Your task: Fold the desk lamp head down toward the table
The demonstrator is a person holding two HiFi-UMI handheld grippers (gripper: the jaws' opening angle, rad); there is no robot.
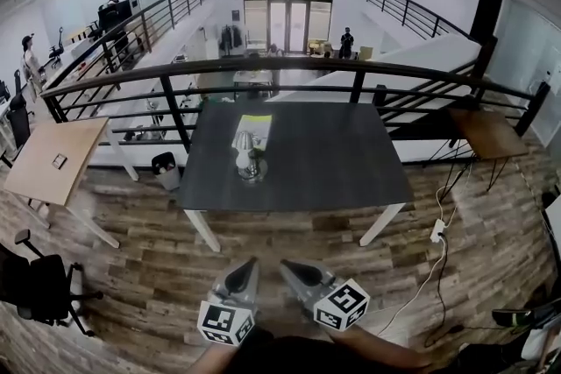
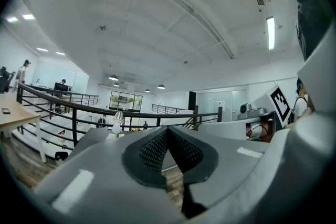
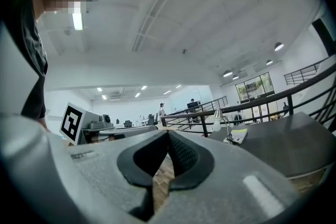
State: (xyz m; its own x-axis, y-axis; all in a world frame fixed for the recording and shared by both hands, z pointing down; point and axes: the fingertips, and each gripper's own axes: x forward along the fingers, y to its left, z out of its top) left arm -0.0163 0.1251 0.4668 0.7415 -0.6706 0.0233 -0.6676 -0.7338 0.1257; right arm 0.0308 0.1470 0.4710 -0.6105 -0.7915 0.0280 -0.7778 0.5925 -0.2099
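A small silver desk lamp (image 1: 248,157) stands upright on the dark table (image 1: 333,162), toward its left half, with a yellow-green pad (image 1: 254,129) just behind it. Both grippers hang low in the head view, well short of the table's front edge. My left gripper (image 1: 249,264) and right gripper (image 1: 286,265) sit side by side, both shut and holding nothing. The left gripper view has the lamp (image 2: 117,118) small and far off beyond the shut left gripper (image 2: 168,129). From the right gripper (image 3: 168,132), the lamp (image 3: 218,120) stands on the table's far part.
A black railing (image 1: 289,64) runs behind the table. A light wooden desk (image 1: 53,158) and a black office chair (image 1: 39,285) stand at the left, with a small bin (image 1: 165,167) nearby. A small brown table (image 1: 486,132) and a white power strip (image 1: 436,230) with cable lie at the right.
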